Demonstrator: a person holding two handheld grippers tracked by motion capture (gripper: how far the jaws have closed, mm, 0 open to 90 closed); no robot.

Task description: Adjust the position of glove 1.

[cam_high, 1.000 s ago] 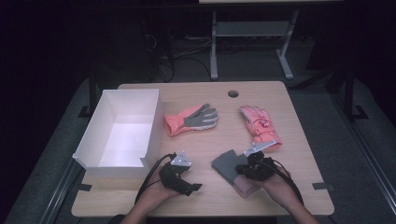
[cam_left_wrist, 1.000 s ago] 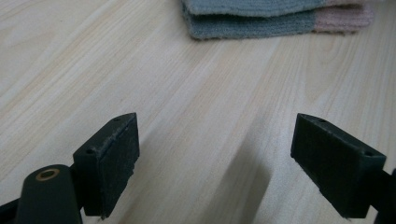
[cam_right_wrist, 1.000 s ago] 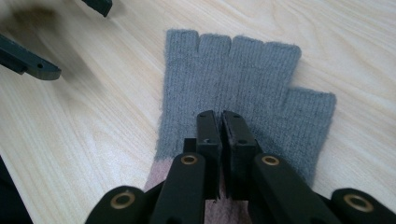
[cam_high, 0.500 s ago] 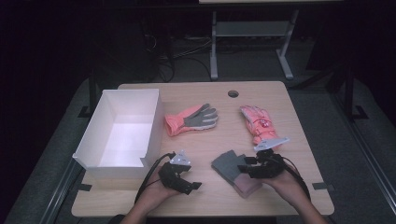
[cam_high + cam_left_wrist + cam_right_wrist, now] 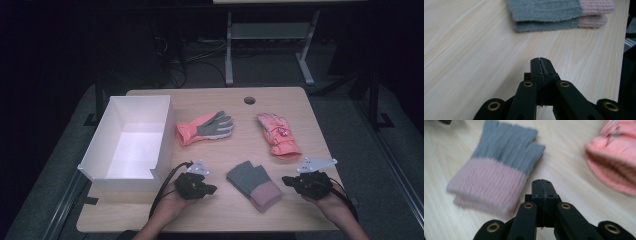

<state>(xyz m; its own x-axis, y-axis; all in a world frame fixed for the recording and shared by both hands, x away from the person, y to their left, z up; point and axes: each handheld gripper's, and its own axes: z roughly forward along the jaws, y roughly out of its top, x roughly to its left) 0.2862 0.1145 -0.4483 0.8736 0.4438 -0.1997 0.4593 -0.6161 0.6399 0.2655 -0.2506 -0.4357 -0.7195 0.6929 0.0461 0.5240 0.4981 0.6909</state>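
Two grippers are resting by a folded pair of gloves near the counter's front edge.
The left gripper and the right gripper are both pressed together, pinching nothing. The grey and pink gloves are lying between them, touching neither. A white box is sitting at the left edge. An orange glove and a pink glove are lying in the middle, well apart.

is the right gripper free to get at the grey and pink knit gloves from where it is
Probably yes. The right gripper sits just beside the knit gloves, jaws shut and empty, with bare table between them. It would need to open first.
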